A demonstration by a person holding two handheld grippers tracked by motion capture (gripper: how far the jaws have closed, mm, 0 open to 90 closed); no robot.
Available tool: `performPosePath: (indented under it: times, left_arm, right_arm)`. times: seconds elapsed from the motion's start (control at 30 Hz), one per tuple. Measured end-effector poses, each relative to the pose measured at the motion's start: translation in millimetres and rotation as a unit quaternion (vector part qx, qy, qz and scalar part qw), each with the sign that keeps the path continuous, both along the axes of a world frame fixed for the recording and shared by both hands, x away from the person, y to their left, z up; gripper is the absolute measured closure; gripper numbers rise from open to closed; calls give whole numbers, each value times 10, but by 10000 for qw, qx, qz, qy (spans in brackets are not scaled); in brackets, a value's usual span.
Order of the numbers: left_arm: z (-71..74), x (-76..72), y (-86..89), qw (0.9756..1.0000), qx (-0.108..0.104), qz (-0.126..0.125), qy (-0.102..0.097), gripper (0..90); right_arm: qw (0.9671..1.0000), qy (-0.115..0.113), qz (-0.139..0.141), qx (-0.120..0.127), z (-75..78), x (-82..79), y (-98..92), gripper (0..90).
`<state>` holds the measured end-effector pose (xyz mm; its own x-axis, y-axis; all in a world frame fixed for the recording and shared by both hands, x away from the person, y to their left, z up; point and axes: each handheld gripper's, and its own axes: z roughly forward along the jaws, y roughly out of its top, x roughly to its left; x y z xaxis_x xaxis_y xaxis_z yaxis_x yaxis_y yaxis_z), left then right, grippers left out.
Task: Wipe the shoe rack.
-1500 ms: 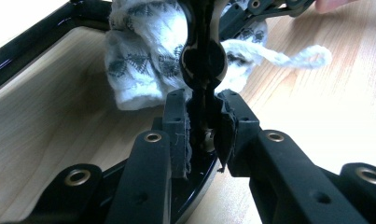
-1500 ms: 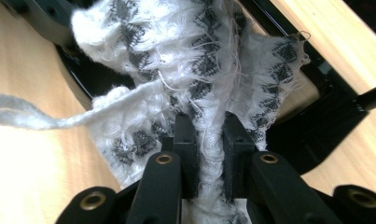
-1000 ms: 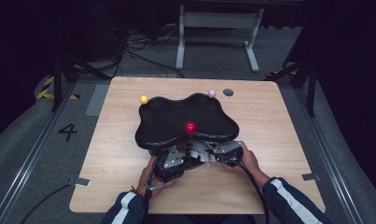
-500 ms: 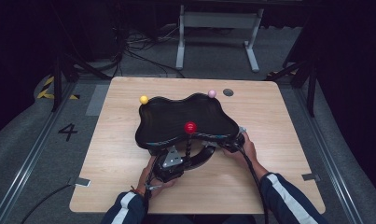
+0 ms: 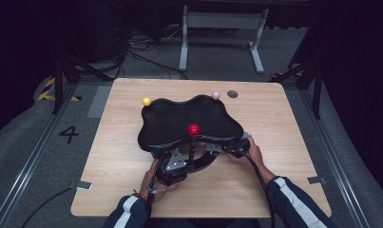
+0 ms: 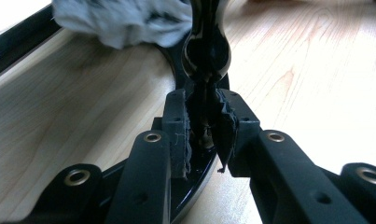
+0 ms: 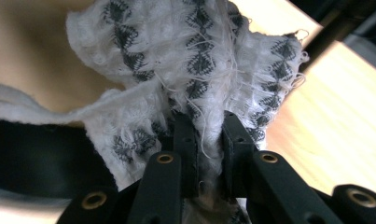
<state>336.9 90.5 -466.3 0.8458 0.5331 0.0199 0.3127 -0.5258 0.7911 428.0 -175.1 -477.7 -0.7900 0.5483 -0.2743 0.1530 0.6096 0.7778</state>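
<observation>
A glossy black wavy-edged tray sits mid-table, with a yellow ball, a pink ball and a red ball at its rim. A black twisted post runs down from the red ball. My left gripper is shut on that post, just above a curved black base. My right gripper is shut on a white cloth with a black diamond pattern, pressed under the tray's front right edge. The cloth also shows as a grey bunch in the left gripper view.
The light wooden table has a dark round hole near its far right. Grey floor with a painted 4 lies to the left. A metal frame and cables stand beyond the far edge.
My right hand with the cloth has shifted a little to the right and away along the tray's front edge. The left gripper has kept its hold on the post.
</observation>
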Motion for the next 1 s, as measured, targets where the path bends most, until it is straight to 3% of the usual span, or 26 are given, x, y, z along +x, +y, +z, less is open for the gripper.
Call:
performPosePath:
  times: [0.03, 0.27, 0.3, 0.4, 0.43, 0.53, 0.63, 0.67, 0.73, 0.77, 0.83, 0.97, 1.0]
  left_arm:
    - [2, 2, -1, 10000, 19, -11, -8, 743]
    - [5, 4, -17, 10000, 65, -1, -51, 744]
    - [-3, -4, -31, 10000, -47, 60, -7, 744]
    - [-3, 1, -27, 10000, -33, 51, -16, 744]
    - [-2, 0, -30, 10000, -27, 63, -27, 745]
    - [17, 27, -11, 9998, 175, -1, -117, 745]
    - [6, 26, -18, 9999, 96, 57, -78, 745]
    - [-1, 34, -18, 9999, 44, 99, -77, 745]
    - [-1, 36, -16, 9999, 50, 117, -44, 745]
    - [-17, 33, -31, 9998, -101, 178, -41, 746]
    - [-17, 35, -31, 9998, -99, 176, -46, 746]
    - [-10, 46, -16, 9998, -50, 197, -23, 746]
    - [-15, 52, -15, 9998, -67, 186, -93, 746]
  right_arm:
    - [9997, 66, 210, -44, 19, -67, -5, 794]
    - [9965, 279, 779, 95, 23, -288, 46, 791]
    - [9960, 288, 845, 77, 25, -317, 56, 791]
    - [9958, 236, 879, 98, 31, -393, 78, 792]
    - [9948, 322, 944, 186, 44, -419, 65, 792]
    - [9956, 283, 884, 118, 42, -397, 55, 792]
    - [9975, 171, 686, 48, 18, -351, 38, 792]
    - [9989, 114, 462, 41, 11, -289, 9, 791]
    - [9992, 101, 386, 21, 11, -271, -3, 791]
    - [9993, 101, 354, 35, 11, -261, -11, 791]
    - [9995, 99, 299, 15, 10, -260, -18, 792]
    - [9989, 170, 431, 54, 17, -347, 44, 792]
    - [9987, 137, 485, 48, 18, -377, 72, 792]
